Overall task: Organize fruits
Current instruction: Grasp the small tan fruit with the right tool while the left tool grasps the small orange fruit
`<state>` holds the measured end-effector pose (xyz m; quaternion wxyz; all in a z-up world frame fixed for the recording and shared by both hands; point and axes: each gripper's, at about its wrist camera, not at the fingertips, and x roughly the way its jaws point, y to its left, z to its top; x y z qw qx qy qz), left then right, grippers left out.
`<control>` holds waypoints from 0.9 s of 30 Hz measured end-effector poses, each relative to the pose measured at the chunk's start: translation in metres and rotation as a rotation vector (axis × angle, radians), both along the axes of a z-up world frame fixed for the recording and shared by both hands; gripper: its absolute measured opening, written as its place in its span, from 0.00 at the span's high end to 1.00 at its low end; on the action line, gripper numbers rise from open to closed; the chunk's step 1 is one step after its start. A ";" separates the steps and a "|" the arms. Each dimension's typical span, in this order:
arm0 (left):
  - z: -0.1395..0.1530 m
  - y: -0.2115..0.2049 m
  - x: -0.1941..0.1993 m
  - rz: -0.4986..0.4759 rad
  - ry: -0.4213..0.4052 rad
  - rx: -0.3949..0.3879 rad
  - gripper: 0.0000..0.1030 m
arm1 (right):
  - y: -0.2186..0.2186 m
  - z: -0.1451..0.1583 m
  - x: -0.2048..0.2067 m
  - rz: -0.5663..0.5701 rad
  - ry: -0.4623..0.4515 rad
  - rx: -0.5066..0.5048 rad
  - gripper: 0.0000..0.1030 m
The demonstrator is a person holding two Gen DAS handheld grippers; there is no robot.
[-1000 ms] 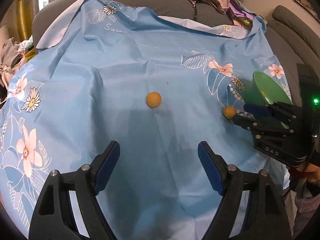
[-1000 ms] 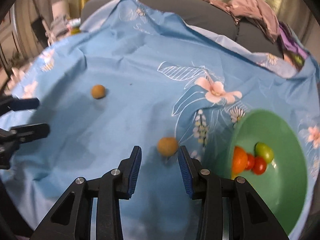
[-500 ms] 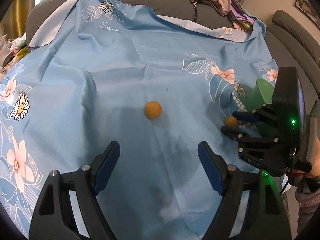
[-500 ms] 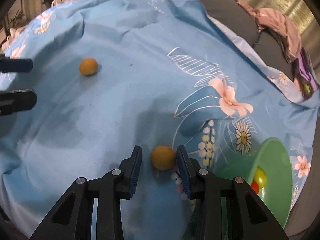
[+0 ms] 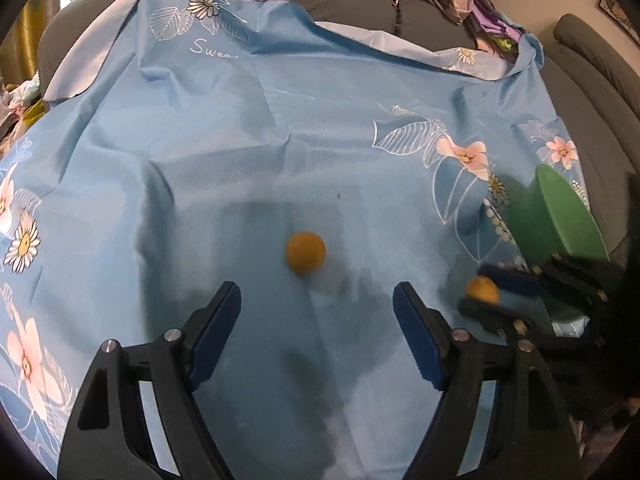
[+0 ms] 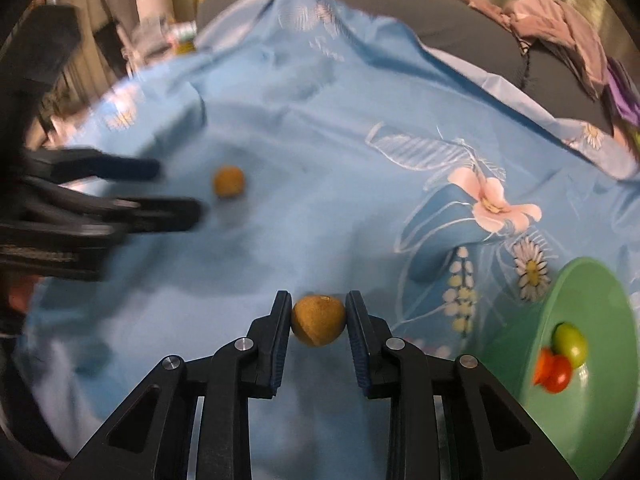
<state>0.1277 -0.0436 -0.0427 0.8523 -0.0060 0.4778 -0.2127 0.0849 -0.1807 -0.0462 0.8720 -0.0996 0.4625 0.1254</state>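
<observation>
Flanking claws (image 6: 318,322): green bowl (image 6: 600,420), loose fruit (image 5: 305,257), cloth (image 5: 280,140).

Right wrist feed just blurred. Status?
Right gripper shut on brown fruit. Left gripper open, second fruit ahead. Green bowl unobstructed.

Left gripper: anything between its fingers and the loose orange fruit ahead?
Nothing but bare blue cloth between the open left gripper and the orange fruit, per the left wrist view.

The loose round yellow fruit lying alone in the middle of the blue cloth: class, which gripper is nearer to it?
Left. The left gripper is open, just short of the loose fruit. The right gripper is off to the side, shut on another fruit near the green bowl.
</observation>
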 end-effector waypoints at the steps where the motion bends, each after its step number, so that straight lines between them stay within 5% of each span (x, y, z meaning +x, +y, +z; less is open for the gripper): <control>1: -0.001 -0.003 0.003 0.005 -0.001 0.010 0.29 | -0.001 0.001 -0.003 -0.004 -0.008 0.029 0.71; 8: -0.019 -0.022 0.029 0.022 0.025 0.101 0.49 | -0.013 0.005 -0.015 -0.033 -0.060 0.194 0.71; 15: -0.021 -0.032 0.036 -0.004 -0.015 0.192 0.74 | -0.017 0.010 -0.024 -0.030 -0.089 0.244 0.71; 27: -0.005 -0.042 0.010 -0.046 -0.050 0.191 0.76 | -0.034 0.028 -0.040 -0.088 -0.147 0.276 0.71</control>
